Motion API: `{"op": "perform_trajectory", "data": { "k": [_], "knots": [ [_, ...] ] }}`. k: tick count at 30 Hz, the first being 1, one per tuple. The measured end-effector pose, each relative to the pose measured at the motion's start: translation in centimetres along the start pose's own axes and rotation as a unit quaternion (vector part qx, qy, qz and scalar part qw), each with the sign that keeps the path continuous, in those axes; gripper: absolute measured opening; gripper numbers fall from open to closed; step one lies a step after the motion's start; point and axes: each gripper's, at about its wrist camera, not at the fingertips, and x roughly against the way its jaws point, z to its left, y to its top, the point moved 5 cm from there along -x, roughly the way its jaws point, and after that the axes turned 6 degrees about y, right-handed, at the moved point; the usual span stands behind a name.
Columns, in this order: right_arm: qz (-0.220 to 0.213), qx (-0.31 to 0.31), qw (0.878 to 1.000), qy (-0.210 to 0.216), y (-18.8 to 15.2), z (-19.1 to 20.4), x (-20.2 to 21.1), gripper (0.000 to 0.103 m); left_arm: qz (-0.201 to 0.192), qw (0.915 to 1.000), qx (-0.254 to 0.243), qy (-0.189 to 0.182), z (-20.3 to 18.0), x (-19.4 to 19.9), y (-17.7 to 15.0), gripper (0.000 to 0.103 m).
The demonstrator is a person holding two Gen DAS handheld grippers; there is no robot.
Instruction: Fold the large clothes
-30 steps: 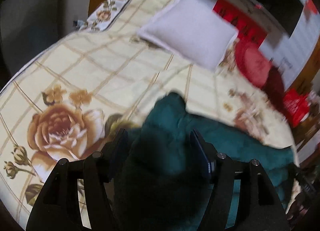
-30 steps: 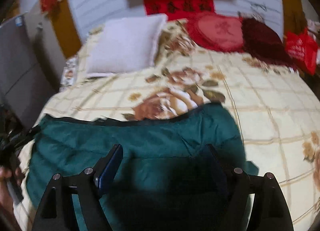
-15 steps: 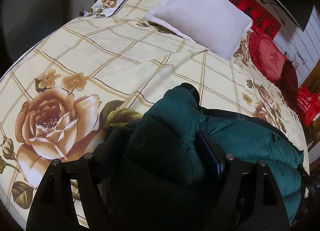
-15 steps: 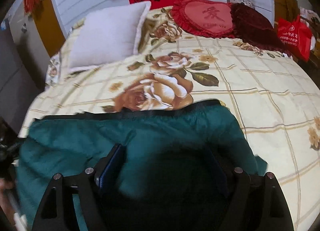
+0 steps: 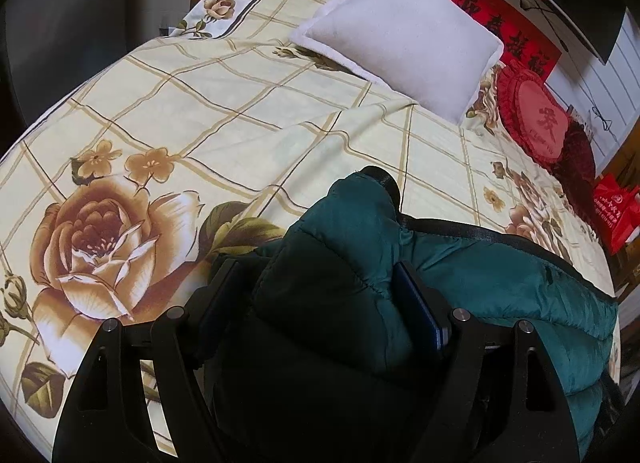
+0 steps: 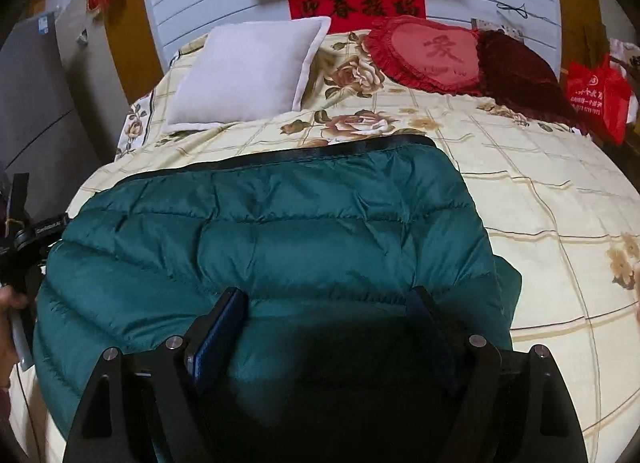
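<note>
A dark green padded jacket (image 6: 280,231) lies spread across the flowered bedspread (image 6: 540,223), its black-trimmed edge toward the pillows. In the left wrist view a bunched sleeve of the jacket (image 5: 344,263) fills the space between the fingers of my left gripper (image 5: 320,287), which stand wide around it. In the right wrist view the jacket's near edge lies between the wide-set fingers of my right gripper (image 6: 332,311). Whether either gripper pinches the fabric is not clear. The left gripper also shows at the left edge of the right wrist view (image 6: 24,239).
A white pillow (image 6: 252,71), a red heart cushion (image 6: 432,55) and a dark red cushion (image 6: 516,75) sit at the head of the bed. A red bag (image 6: 596,95) hangs at the right. A grey cabinet (image 5: 72,23) stands left of the bed.
Both views have steadied and drawn back a little. The jacket now lies flatter and more spread on the bed. The sleeve stays between the left fingers.
</note>
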Motion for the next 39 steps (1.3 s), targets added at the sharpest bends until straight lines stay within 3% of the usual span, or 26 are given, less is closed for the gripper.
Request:
{"op": "perform_trajectory", "data": {
  "k": [4, 11, 17, 20, 24, 28, 30, 33, 39],
  "knots": [
    [0.018, -0.002, 1.000, -0.001, 0.5, 0.3, 1.2, 0.081, -0.001, 1.0000, 0.000, 0.009, 0.3, 1.3, -0.2, 0.078],
    [-0.009, -0.004, 1.000, 0.014, -1.0, 0.3, 7.2, 0.081, -0.042, 0.9990, -0.016, -0.009, 1.5, 6.7, -0.6, 0.078],
    [0.009, -0.017, 1.000, -0.016, -3.7, -1.5, 7.1, 0.081, -0.053, 0.9979, -0.032, -0.019, 2.0, 9.4, -3.1, 0.078],
    [0.034, -0.045, 0.998, -0.011, -4.5, -2.6, 5.3, 0.086, -0.045, 0.9974, -0.055, -0.014, 1.6, 9.3, -4.6, 0.078],
    [0.044, -0.111, 0.992, 0.030, -4.9, -4.1, 5.2, 0.086, -0.013, 0.9977, -0.066, -0.011, 1.6, 8.0, -6.4, 0.078],
    [0.018, -0.072, 0.997, 0.024, -4.4, -3.6, 7.6, 0.091, -0.009, 0.9982, -0.055, -0.021, 2.5, 8.6, -6.5, 0.078],
    [0.023, -0.066, 0.997, 0.034, -4.3, -3.6, 8.2, 0.099, -0.008, 0.9984, -0.051, -0.023, 3.2, 9.0, -6.4, 0.078],
    [0.027, -0.060, 0.997, 0.036, -4.2, -4.0, 8.4, 0.101, -0.006, 0.9987, -0.041, -0.030, 4.0, 9.4, -6.4, 0.078],
    [0.042, -0.089, 0.994, 0.050, -4.0, -4.9, 7.0, 0.102, 0.018, 0.9984, -0.014, -0.051, 5.5, 8.5, -6.2, 0.078]
  ]
}}
